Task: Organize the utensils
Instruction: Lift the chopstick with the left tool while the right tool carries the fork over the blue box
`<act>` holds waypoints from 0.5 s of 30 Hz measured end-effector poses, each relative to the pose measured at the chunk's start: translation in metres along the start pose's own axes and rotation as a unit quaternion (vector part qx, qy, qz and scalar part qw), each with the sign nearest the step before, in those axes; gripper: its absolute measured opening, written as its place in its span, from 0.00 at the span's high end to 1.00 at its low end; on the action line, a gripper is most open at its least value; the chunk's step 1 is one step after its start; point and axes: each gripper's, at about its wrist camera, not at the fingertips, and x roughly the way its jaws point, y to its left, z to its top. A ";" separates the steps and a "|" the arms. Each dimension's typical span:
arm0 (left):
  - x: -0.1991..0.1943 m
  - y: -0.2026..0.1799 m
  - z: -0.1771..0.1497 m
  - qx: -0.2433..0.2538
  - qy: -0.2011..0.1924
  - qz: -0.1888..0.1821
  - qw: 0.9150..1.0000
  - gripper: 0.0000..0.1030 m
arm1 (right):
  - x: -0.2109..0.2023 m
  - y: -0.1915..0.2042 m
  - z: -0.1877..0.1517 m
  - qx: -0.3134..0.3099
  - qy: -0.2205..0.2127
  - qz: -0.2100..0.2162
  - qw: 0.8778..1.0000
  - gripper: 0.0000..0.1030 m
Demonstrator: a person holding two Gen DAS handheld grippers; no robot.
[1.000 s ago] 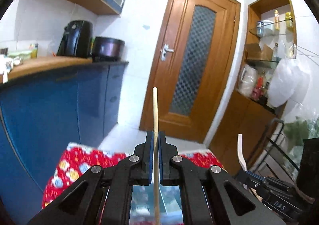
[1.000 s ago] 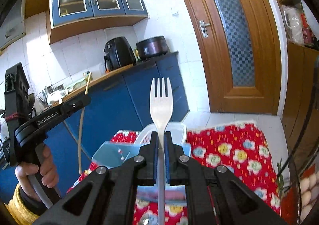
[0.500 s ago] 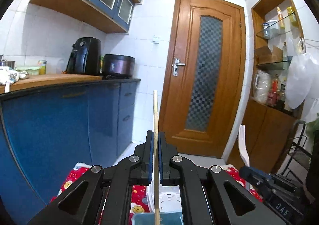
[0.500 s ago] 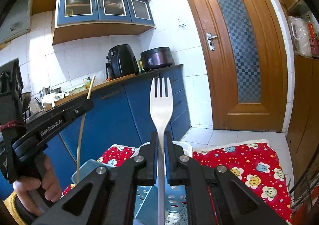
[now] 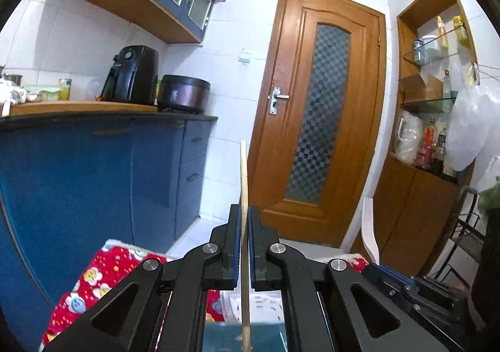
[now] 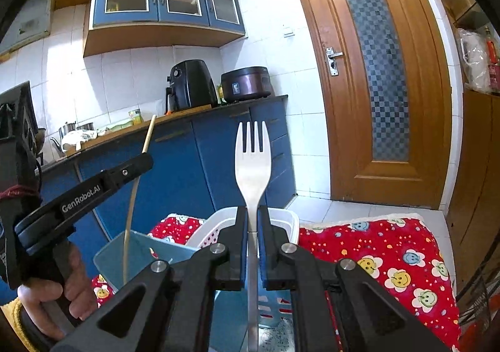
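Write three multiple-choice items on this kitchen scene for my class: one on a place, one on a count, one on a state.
1. Where does the air fryer stand?
A. on the counter
B. on the floor
C. in the basket

2. How many tines has the fork?
A. two
B. four
C. six

3. How is the chopstick held in the left gripper?
A. lying loose
B. hanging from one jaw
C. clamped upright

Answers: 1 A, it sits beside the cooker. 2 B, four prongs show. 3 C, both jaws press it.
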 end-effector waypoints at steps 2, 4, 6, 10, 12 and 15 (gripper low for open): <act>-0.001 -0.002 -0.005 0.003 0.003 0.001 1.000 0.97 | 0.000 -0.001 -0.002 0.002 0.002 0.001 1.000 0.93; -0.002 -0.004 -0.010 0.008 0.005 0.003 1.000 0.96 | -0.001 -0.002 -0.004 0.004 0.004 0.002 1.000 0.93; -0.003 -0.004 -0.014 0.011 0.009 0.004 1.000 0.96 | -0.001 -0.003 -0.006 0.006 0.005 0.001 1.000 0.93; -0.002 -0.001 -0.020 0.009 0.021 0.003 1.000 0.96 | -0.002 -0.002 -0.009 0.010 0.008 0.003 1.000 0.92; -0.002 -0.001 -0.023 0.010 0.027 0.003 1.000 0.96 | -0.003 -0.002 -0.010 0.011 0.008 0.003 1.000 0.92; -0.005 -0.001 -0.026 0.015 0.029 0.006 0.999 0.96 | -0.004 -0.002 -0.010 0.016 0.012 0.008 1.000 0.84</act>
